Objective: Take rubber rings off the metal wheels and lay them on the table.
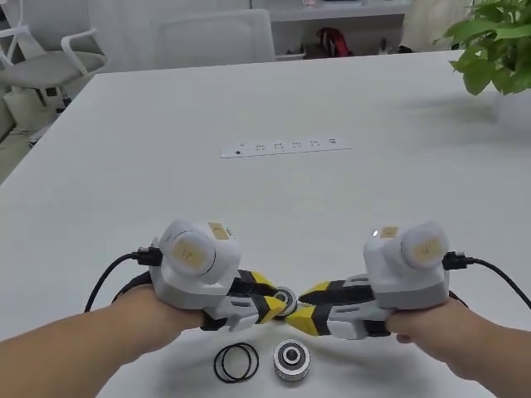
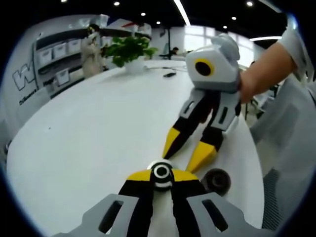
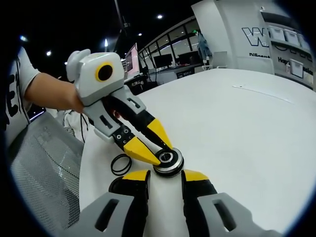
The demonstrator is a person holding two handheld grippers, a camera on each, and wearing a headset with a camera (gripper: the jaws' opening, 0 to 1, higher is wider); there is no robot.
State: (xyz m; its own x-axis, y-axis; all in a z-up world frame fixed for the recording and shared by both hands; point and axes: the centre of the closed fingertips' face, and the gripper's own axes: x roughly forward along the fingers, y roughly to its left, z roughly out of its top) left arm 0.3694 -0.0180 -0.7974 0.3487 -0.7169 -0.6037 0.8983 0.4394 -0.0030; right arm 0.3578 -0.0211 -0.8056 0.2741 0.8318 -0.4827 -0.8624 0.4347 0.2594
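— Rubber rings: where are they logged?
— Two thin black loops, overlapped, are laid flat on the white desk at the bottom centre of the head view. A second wheel is set flat just to their right, with a small gap between. In the right gripper view the loops are found left of centre, on the desk below the other gripper's yellow tips.
— Held item?
— One metal wheel is pinched between the yellow tips of the left claw, low in the frame, directly above the second wheel in the head view. That claw is closed down to the wheel's width. In the left gripper view the wheel is seen at bottom centre, clamped from both sides. Whether any ring is on it cannot be told.
— State of right claw?
— It is spread open, with nothing gripped. Its two tips are pointed at the same wheel from the opposite side. In the right gripper view the wheel is framed just ahead of the gap between them. Contact cannot be confirmed.
— Background noted?
— A white power strip is seen at upper centre of the head view, well apart from the work. A green plant is cut off at the upper right corner.
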